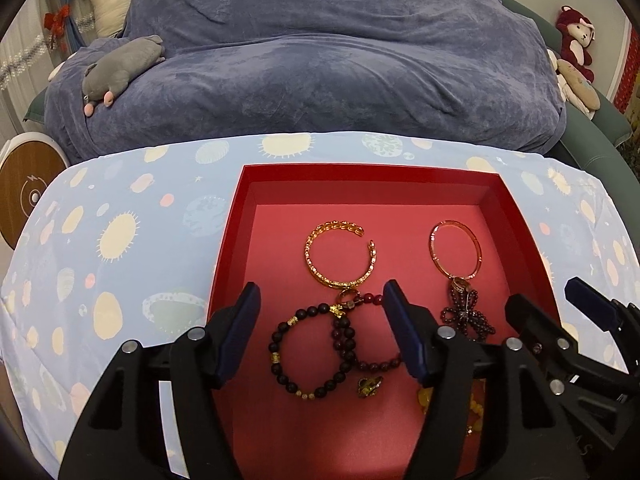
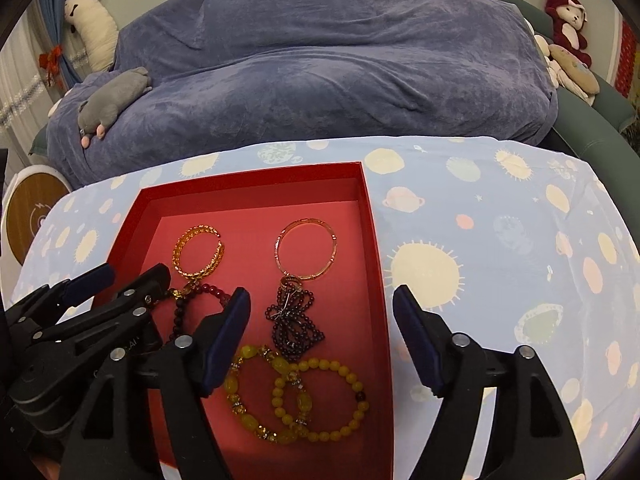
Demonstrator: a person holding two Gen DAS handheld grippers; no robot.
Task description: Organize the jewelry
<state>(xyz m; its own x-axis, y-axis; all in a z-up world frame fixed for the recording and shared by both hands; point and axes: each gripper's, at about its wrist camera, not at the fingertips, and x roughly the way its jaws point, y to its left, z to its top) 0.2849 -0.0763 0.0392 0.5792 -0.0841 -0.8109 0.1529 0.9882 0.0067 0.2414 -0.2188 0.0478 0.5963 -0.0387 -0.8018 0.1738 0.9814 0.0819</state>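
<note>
A red box point(image 1: 236, 216) point(image 2: 370, 216) lies on the patterned cloth and holds the jewelry. Inside are a gold open bangle point(image 1: 340, 254) point(image 2: 198, 254), a thin rose-gold bangle point(image 1: 456, 248) point(image 2: 306, 248), a dark bead bow piece point(image 1: 466, 316) point(image 2: 296, 320), two dark bead bracelets point(image 1: 308, 356) and two yellow bead bracelets point(image 2: 292, 392). My left gripper point(image 1: 320, 304) is open and empty above the dark bead bracelets. My right gripper point(image 2: 322, 308) is open and empty over the box's right wall. Each gripper shows at the edge of the other's view.
The table wears a light blue planet-print cloth point(image 1: 112, 240) point(image 2: 500, 240). Behind it is a sofa under a blue-grey blanket point(image 1: 320, 60) with a grey plush point(image 1: 120, 68) and other soft toys point(image 2: 568, 24). A round wooden-topped device point(image 1: 28, 196) stands at the left.
</note>
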